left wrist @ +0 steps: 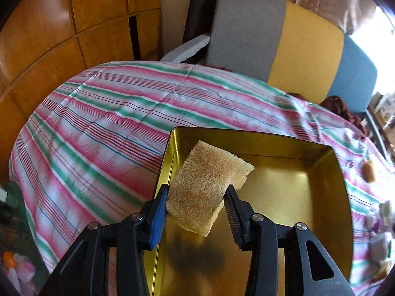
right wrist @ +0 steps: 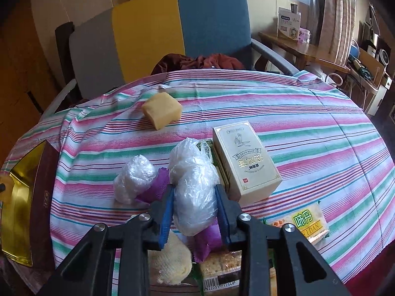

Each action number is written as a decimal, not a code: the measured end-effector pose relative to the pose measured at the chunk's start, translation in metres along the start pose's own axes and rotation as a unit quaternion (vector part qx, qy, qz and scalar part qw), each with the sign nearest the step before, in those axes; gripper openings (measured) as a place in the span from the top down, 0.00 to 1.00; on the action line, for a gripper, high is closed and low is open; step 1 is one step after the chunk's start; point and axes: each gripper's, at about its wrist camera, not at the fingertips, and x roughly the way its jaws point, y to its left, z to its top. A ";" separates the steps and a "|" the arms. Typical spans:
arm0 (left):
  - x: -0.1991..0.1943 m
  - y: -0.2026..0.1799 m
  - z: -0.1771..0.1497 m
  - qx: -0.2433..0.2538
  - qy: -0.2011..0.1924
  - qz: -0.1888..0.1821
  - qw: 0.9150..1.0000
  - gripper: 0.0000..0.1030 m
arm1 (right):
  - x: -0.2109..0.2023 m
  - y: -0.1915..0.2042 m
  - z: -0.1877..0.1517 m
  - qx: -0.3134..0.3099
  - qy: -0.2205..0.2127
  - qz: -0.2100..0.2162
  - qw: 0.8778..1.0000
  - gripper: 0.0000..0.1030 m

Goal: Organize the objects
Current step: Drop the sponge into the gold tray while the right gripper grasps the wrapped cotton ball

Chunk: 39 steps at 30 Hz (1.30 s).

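Note:
In the left wrist view my left gripper is shut on a flat yellow sponge, held over the near left corner of an open gold tin. In the right wrist view my right gripper is shut on a clear plastic-wrapped bundle with a purple cloth end. A second wrapped bundle lies just left of it, a third behind. A cream box lies right of the gripper. The gold tin shows at the left edge of that view.
A striped cloth covers the round table. A yellow block lies toward the far side. Snack packets and a cracker pack lie near the front. A grey, yellow and blue chair stands behind; wooden cabinets on the left.

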 end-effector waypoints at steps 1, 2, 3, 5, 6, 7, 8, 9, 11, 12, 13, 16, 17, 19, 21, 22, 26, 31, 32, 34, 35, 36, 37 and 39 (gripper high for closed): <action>0.005 -0.003 0.003 0.000 0.003 0.004 1.000 0.56 | 0.000 0.000 0.000 0.000 0.000 0.000 1.000 0.69; 0.009 -0.004 0.006 -0.001 0.004 0.011 1.000 0.56 | 0.000 -0.001 0.000 0.000 0.000 0.000 1.000 0.69; 0.014 -0.005 0.009 -0.003 0.005 0.016 1.000 0.56 | 0.000 -0.001 0.000 0.000 -0.001 0.000 1.000 0.69; 0.023 -0.007 0.014 -0.005 0.007 0.026 1.000 0.56 | 0.000 -0.001 0.000 0.000 -0.001 0.000 1.000 0.69; 0.026 -0.008 0.016 -0.007 0.008 0.030 1.000 0.56 | 0.000 -0.001 0.000 -0.001 -0.001 0.001 1.000 0.69; 0.030 -0.010 0.018 -0.008 0.010 0.032 0.999 0.56 | 0.000 -0.001 0.001 -0.001 0.000 0.001 1.000 0.69; 0.033 -0.011 0.020 -0.008 0.010 0.036 0.999 0.55 | 0.000 -0.001 0.001 -0.002 0.000 0.001 1.000 0.69; 0.036 -0.013 0.021 -0.008 0.009 0.043 0.999 0.55 | 0.000 -0.001 0.001 -0.002 0.000 0.001 1.000 0.69; 0.042 -0.016 0.022 -0.006 0.011 0.052 0.999 0.54 | 0.000 -0.001 0.002 -0.002 -0.001 0.002 1.000 0.69; 0.045 -0.017 0.023 -0.004 0.011 0.058 0.998 0.53 | 0.000 -0.001 0.002 -0.002 -0.001 0.002 1.000 0.69; 0.046 -0.018 0.023 -0.003 0.010 0.062 0.998 0.53 | 0.000 -0.001 0.002 -0.002 -0.001 0.002 1.000 0.69; 0.043 -0.022 0.023 0.004 -0.001 0.074 0.997 0.43 | 0.000 -0.002 0.002 0.000 -0.002 0.003 1.000 0.69; 0.038 -0.023 0.022 0.008 -0.009 0.072 0.997 0.39 | 0.000 -0.002 0.002 0.001 -0.003 0.003 1.000 0.69; 0.029 -0.025 0.020 0.019 -0.023 0.069 0.997 0.37 | 0.000 -0.002 0.002 0.001 -0.002 0.003 1.000 0.69; 0.015 -0.024 0.019 0.029 -0.038 0.071 0.996 0.37 | 0.000 -0.002 0.002 0.000 -0.003 0.001 1.000 0.69; 0.008 -0.022 0.018 0.028 -0.046 0.070 0.996 0.37 | 0.000 -0.002 0.002 0.000 -0.004 0.000 1.000 0.69; -0.030 -0.011 0.001 0.032 -0.071 0.056 0.995 0.37 | -0.004 -0.002 0.002 0.000 -0.013 -0.005 1.000 0.69; -0.069 0.004 -0.036 0.036 -0.089 0.035 0.995 0.32 | -0.010 0.002 0.001 -0.002 -0.023 -0.008 1.000 0.69; -0.073 0.007 -0.041 0.037 -0.090 0.032 0.995 0.32 | -0.010 0.004 0.000 -0.005 -0.023 -0.011 1.000 0.69; -0.081 0.011 -0.055 0.040 -0.087 0.026 0.995 0.32 | -0.012 0.009 -0.001 -0.013 -0.024 -0.015 1.000 0.69; -0.084 0.013 -0.063 0.040 -0.085 0.023 0.995 0.32 | -0.014 0.012 -0.001 -0.018 -0.025 -0.016 0.999 0.69; -0.087 0.015 -0.069 0.039 -0.084 0.019 0.996 0.32 | -0.016 0.015 -0.001 -0.021 -0.026 -0.019 0.999 0.69; -0.089 0.017 -0.074 0.037 -0.083 0.018 0.996 0.32 | -0.018 0.017 -0.002 -0.021 -0.026 -0.020 0.999 0.69; -0.095 0.020 -0.085 0.035 -0.086 0.017 0.996 0.32 | -0.023 0.023 -0.002 -0.016 -0.027 -0.014 0.999 0.69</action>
